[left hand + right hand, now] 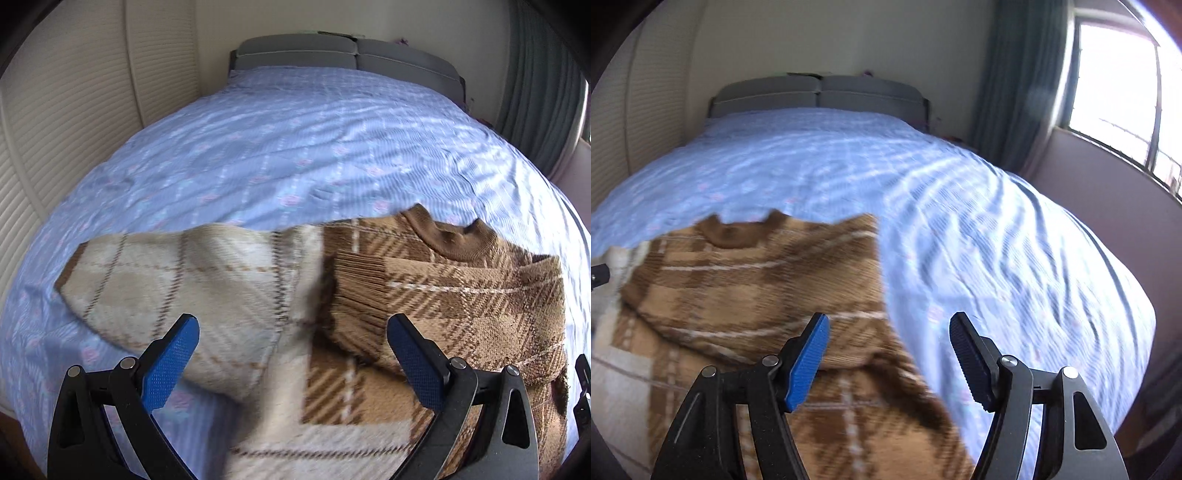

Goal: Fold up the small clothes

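the brown-and-cream plaid sweater (424,288) was laid flat on the blue floral bedsheet (280,147), its right sleeve (746,295) folded across the chest and its cream left sleeve (166,277) stretched outward. the left gripper (291,354) was held wide open and empty above it. the right gripper (888,356) was likewise parted, nothing gripped.

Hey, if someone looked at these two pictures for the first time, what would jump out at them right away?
First the brown and cream plaid sweater, spread on the near part of the blue bedspread, one sleeve folded across its chest and the pale one stretched out to the left. Next the two blue-padded claws low in each view, the left claw and right claw, both open and empty. Bright window at far right.
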A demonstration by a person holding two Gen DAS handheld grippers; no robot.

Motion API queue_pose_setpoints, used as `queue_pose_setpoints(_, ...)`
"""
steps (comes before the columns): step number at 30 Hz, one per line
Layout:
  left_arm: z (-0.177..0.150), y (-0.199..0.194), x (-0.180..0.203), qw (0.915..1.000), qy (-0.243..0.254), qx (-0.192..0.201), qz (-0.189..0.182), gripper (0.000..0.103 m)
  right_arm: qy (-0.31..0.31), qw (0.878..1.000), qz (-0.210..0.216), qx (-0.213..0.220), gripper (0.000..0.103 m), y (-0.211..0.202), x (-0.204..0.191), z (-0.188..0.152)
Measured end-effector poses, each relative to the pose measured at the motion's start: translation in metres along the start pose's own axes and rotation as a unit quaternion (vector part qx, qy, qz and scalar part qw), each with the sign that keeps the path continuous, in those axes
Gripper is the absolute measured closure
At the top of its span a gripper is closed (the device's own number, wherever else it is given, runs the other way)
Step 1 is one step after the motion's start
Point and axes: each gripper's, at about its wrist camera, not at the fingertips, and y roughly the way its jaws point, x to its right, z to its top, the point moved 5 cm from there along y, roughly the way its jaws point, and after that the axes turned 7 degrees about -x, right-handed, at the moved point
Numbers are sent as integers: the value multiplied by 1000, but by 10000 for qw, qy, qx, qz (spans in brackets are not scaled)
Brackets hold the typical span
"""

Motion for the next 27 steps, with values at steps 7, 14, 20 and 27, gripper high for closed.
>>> queue_pose_setpoints(7,0,25,23,9997,98,-133,154,0,85,9991,135,-400,35,32,10,-5)
queue_pose_setpoints(14,-16,45,14,9991,-8,-341,253,0,44,9981,-70,-610,32,51,16,-20)
queue_pose_setpoints(20,-7,27,14,9996,-169,-47,209,0,257,9989,364,155,32,21,15,13)
queue_pose_setpoints(27,16,10,45,9979,-41,262,-596,0,275,9829,1731,566,61,31,-6,73)
